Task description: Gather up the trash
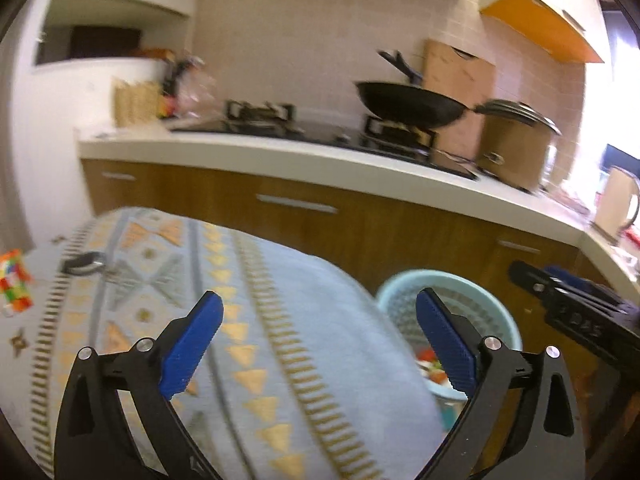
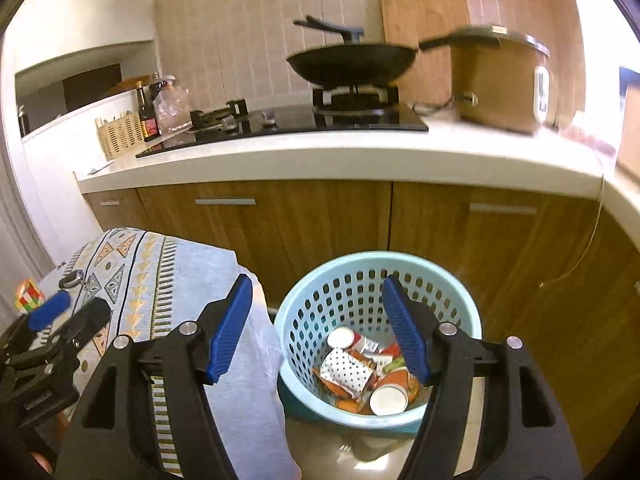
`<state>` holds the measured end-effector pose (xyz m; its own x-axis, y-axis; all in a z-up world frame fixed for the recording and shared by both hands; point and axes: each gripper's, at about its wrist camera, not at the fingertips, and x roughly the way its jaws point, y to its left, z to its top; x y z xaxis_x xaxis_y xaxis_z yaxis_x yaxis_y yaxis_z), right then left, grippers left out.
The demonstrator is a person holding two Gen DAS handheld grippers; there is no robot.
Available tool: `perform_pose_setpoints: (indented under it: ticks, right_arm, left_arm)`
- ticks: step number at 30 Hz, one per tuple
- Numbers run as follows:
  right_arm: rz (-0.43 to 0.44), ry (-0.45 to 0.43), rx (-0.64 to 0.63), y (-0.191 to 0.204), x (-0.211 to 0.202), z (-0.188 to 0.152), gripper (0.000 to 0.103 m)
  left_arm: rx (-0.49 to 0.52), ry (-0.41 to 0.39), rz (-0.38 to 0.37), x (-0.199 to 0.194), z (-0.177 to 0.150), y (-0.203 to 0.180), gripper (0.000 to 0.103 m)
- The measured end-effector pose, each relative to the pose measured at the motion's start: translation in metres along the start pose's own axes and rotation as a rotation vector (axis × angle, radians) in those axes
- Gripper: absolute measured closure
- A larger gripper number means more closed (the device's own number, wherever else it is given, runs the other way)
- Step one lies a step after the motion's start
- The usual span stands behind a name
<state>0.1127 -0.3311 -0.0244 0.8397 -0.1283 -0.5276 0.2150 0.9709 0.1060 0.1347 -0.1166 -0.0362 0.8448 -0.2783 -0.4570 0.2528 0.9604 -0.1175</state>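
A light blue perforated basket stands on the floor beside the table, against the wooden cabinets. It holds trash: paper cups, a dotted wrapper and orange scraps. My right gripper hangs above the basket, open, with nothing between its blue pads. My left gripper is over the table's patterned blue cloth, wide open and empty. In the left wrist view, the basket shows to the right, partly hidden by the table edge.
A colour cube and a bunch of keys lie on the cloth at far left. Behind is a white counter with a hob, a black wok, a brown rice cooker and a cutting board. Wooden cabinet doors stand below.
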Motion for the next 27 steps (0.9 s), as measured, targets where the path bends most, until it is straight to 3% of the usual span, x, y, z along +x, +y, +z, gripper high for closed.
perform_pose_setpoints:
  ticks: [5, 11, 17, 27]
  right_arm:
    - [-0.030, -0.042, -0.001, 0.012, -0.007, -0.007, 0.039]
    - [-0.059, -0.073, 0.026, 0.016, -0.007, -0.006, 0.039]
    - [-0.097, -0.072, 0.004, 0.021, -0.001, -0.010, 0.039]
    - [-0.107, -0.069, -0.004, 0.023, 0.004, -0.010, 0.039]
  left_arm:
    - [0.001, -0.062, 0.073, -0.003, -0.006, 0.013, 0.009]
    - [0.018, -0.045, 0.117, 0.002, -0.008, 0.020, 0.009]
    - [-0.004, 0.005, 0.106, 0.010, -0.011, 0.025, 0.008]
    - [-0.003, 0.012, 0.109, 0.010, -0.015, 0.025, 0.008]
